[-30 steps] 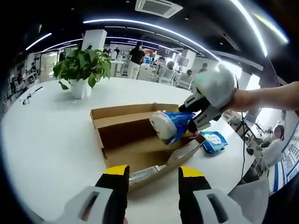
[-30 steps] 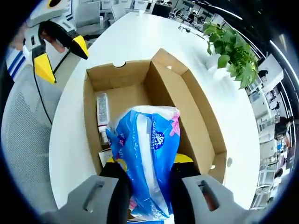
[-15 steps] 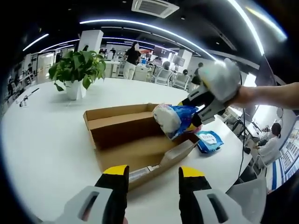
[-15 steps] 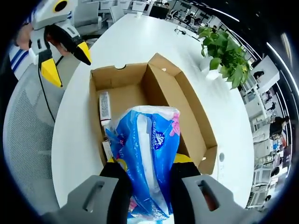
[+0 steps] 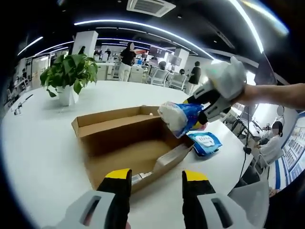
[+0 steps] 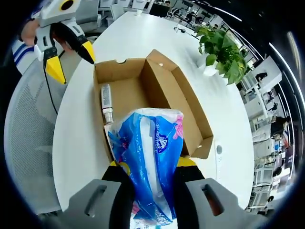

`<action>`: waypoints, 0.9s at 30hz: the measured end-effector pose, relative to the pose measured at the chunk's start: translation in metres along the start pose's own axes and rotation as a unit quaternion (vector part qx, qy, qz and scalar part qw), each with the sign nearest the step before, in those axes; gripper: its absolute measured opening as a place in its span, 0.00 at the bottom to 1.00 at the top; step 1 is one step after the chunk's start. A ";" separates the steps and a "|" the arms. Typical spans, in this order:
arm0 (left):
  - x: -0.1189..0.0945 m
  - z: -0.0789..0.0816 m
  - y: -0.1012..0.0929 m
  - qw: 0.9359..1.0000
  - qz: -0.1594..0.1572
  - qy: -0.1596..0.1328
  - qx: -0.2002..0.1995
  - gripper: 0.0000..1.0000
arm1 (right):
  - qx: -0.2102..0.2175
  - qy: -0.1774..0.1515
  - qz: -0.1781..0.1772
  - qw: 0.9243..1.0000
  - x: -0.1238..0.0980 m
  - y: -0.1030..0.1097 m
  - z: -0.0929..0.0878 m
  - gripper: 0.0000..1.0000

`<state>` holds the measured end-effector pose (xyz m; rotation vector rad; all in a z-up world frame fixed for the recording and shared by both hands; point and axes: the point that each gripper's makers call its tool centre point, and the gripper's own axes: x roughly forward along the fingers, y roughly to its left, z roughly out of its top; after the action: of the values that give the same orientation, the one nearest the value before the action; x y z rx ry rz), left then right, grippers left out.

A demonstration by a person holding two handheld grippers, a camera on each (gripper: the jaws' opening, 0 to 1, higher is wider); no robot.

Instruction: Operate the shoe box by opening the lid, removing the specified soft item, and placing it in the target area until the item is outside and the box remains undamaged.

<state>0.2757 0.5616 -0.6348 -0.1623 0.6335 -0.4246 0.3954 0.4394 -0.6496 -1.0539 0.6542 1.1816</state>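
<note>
Gripping the blue tissue pack (image 6: 148, 162) with your right gripper (image 6: 148, 168), jaws pinching it; you're holding it in the air above the open shoe box (image 5: 125, 143) on the white table (image 5: 43, 143); your left gripper (image 5: 155, 179) is hovering spread, holding nothing; another blue pack (image 5: 205, 142) is lying beside the box.

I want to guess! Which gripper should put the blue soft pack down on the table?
The right gripper: it already clamps the blue pack above the box. The left gripper is open, holding nothing.
</note>
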 end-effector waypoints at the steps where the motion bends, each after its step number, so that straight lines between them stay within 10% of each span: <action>1: 0.001 0.001 -0.001 1.000 -0.002 0.000 0.002 0.43 | 0.002 0.001 -0.003 1.000 -0.002 -0.001 -0.004 0.25; 27: 0.015 0.008 -0.041 0.999 -0.029 0.011 0.027 0.43 | 0.072 0.045 -0.029 0.996 -0.052 0.010 -0.119 0.25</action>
<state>0.2773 0.5184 -0.6255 -0.1257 0.6392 -0.4988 0.3833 0.3097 -0.6558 -1.0016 0.7628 1.0249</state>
